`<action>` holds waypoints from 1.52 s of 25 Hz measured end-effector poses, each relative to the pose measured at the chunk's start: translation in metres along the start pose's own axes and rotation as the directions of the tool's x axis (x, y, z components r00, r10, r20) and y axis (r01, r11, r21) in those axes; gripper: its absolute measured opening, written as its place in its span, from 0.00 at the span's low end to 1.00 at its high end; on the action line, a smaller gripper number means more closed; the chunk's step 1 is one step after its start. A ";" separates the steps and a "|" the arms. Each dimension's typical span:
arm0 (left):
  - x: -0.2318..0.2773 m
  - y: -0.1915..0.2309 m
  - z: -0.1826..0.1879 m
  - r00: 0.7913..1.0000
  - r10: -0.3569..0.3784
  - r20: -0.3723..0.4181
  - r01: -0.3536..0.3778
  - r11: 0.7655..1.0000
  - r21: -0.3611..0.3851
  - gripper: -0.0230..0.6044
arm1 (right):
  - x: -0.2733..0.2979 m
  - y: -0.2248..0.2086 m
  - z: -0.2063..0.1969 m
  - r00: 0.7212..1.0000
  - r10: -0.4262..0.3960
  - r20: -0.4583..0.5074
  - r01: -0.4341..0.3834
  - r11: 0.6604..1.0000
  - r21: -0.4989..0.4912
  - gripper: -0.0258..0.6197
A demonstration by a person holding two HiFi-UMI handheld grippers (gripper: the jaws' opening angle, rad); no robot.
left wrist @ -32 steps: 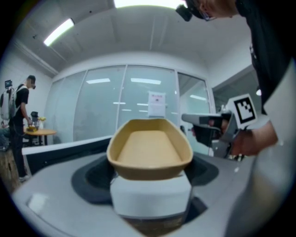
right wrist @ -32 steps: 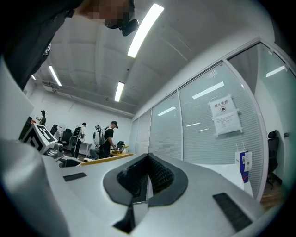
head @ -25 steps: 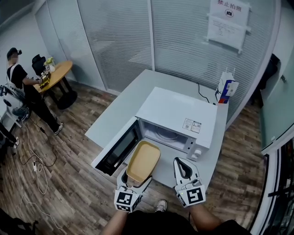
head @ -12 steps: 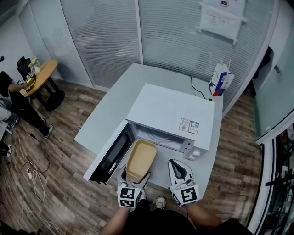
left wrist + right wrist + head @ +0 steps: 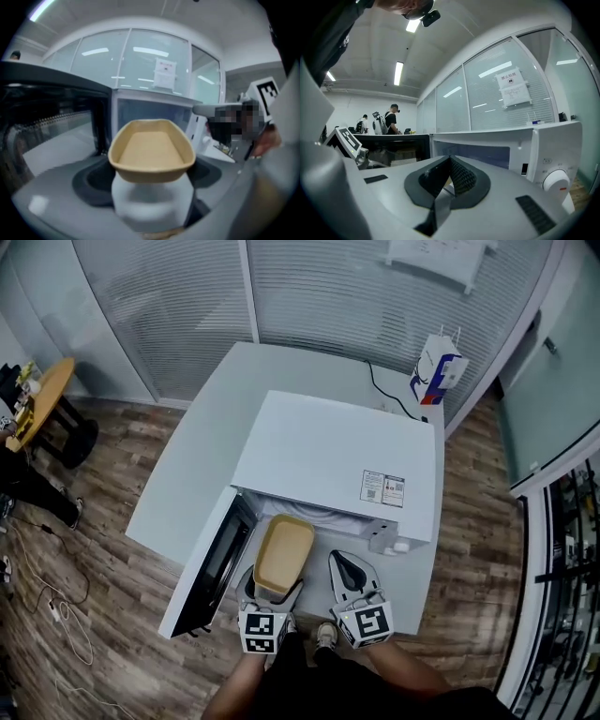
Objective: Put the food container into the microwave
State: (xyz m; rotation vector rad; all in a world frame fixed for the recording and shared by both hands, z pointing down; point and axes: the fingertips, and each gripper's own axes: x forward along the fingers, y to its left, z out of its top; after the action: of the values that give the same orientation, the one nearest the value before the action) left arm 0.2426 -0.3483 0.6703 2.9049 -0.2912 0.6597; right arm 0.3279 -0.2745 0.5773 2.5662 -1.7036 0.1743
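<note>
Container [image 5: 284,554] in L gripper [image 5: 272,592], at open microwave [image 5: 328,460] mouth edge

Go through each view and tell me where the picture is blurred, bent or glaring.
Head view: sharp, evenly lit, though the wide lens bows the glass wall behind the microwave. Left gripper view: fisheye with black corners; food container fairly crisp, the left gripper beneath it blurred. Right gripper view: fisheye too, ceiling light bright.

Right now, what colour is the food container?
Tan, yellowish beige food container; clearest in the left gripper view.
</note>
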 end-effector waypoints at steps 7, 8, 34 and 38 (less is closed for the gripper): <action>0.044 -0.001 -0.001 0.998 -0.063 -0.029 0.064 0.997 0.037 0.79 | 0.016 -0.013 -0.027 0.998 -0.026 -0.050 0.023 0.998 -0.050 0.05; 0.050 -0.001 -0.001 0.997 -0.067 -0.031 0.068 0.997 0.043 0.79 | 0.017 -0.014 -0.031 0.998 -0.026 -0.051 0.024 0.999 -0.048 0.05; 0.176 0.015 0.045 1.000 -0.023 -0.007 0.023 0.987 0.158 0.79 | 0.055 -0.041 -0.067 0.991 -0.101 -0.087 0.103 0.994 0.021 0.05; 0.191 0.011 0.044 1.000 0.000 -0.026 0.004 0.987 0.162 0.79 | 0.052 -0.043 -0.070 0.989 -0.114 -0.096 0.116 0.993 0.022 0.05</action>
State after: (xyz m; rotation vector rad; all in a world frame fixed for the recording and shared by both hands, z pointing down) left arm 0.4275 -0.3973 0.7165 3.0470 -0.2415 0.7535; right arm 0.3831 -0.2972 0.6538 2.6209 -1.5275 0.3100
